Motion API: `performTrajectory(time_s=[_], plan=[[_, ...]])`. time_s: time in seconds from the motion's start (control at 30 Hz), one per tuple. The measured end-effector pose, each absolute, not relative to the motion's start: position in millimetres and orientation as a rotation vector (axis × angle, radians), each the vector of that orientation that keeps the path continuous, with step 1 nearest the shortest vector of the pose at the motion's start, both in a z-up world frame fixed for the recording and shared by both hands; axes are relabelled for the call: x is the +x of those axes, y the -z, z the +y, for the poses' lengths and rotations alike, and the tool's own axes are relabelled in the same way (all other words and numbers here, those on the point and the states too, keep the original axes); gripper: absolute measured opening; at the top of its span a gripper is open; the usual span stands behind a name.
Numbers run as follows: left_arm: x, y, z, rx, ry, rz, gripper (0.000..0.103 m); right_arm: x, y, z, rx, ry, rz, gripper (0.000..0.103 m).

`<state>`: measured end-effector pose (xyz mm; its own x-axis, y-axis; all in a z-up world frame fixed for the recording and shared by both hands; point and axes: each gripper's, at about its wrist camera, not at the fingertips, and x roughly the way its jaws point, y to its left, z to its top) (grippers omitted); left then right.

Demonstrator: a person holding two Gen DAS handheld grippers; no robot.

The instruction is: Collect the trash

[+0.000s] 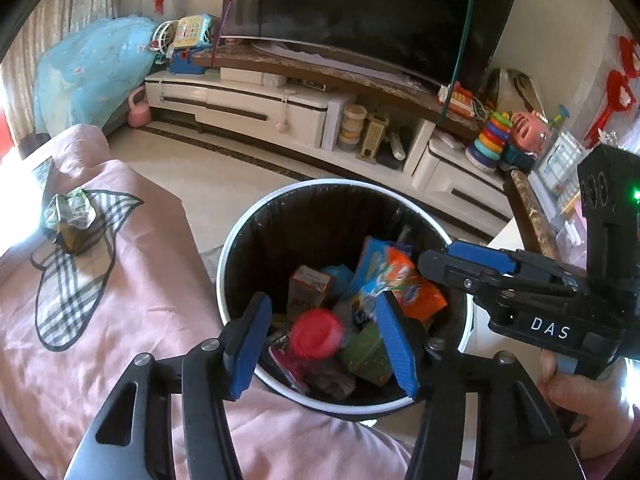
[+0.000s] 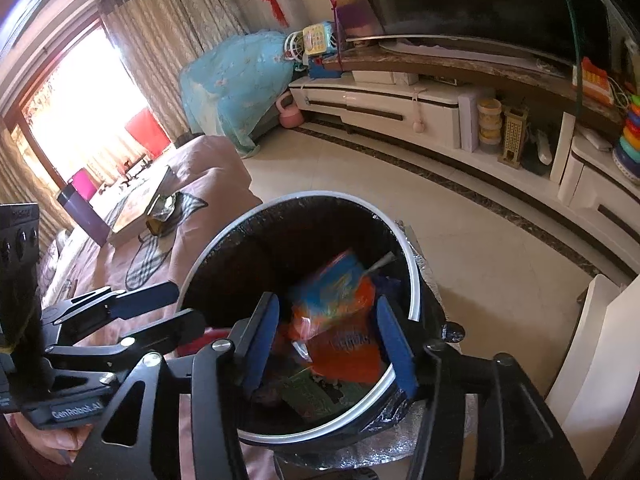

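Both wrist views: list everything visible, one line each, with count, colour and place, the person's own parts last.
Trash bin: one, white rim, black liner, on the floor beside the sofa.
Orange packet: one, blurred, in the bin's mouth.
Red-capped item: one, blurred, in the bin.
Small carton: one, brown, in the bin.
Crumpled wrapper: one, green-silver, on the pink sofa cover.
TV: one, black, on the white cabinet.
Ring stacker: one, multicoloured, on the cabinet.
Kettlebell: one, pink, on the floor.
Left tongs: blue pads, open over the bin.
Right tongs: blue pads, open over the bin.
Hand: one, gripping the right tongs.
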<state>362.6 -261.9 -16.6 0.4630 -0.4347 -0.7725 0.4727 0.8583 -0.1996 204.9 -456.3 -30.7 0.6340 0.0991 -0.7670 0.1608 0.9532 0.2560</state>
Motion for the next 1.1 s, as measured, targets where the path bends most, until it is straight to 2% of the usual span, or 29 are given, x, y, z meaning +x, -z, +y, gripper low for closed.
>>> performTrajectory(time_s=[0.2, 0.27, 0.4, 0.67, 1.1], plan=[[349, 8, -247, 0.035, 0.549, 0.912, 0.058, 193, 23, -452, 0.343, 0.032, 0.855, 0.058], [341, 5, -239, 0.029, 0.543, 0.906, 0.061, 187, 19, -448, 0.347, 0.028, 0.844, 0.066], [325, 0, -221, 0.009, 0.534, 0.899, 0.062, 172, 12, -437, 0.347, 0.019, 0.825, 0.075], [271, -1, -172, -0.074, 0.519, 0.890, 0.070, 133, 1, -410, 0.393, 0.011, 0.784, 0.098], [188, 7, -96, -0.198, 0.447, 0.817, 0.076, 68, 15, -361, 0.450, 0.049, 0.697, 0.101]])
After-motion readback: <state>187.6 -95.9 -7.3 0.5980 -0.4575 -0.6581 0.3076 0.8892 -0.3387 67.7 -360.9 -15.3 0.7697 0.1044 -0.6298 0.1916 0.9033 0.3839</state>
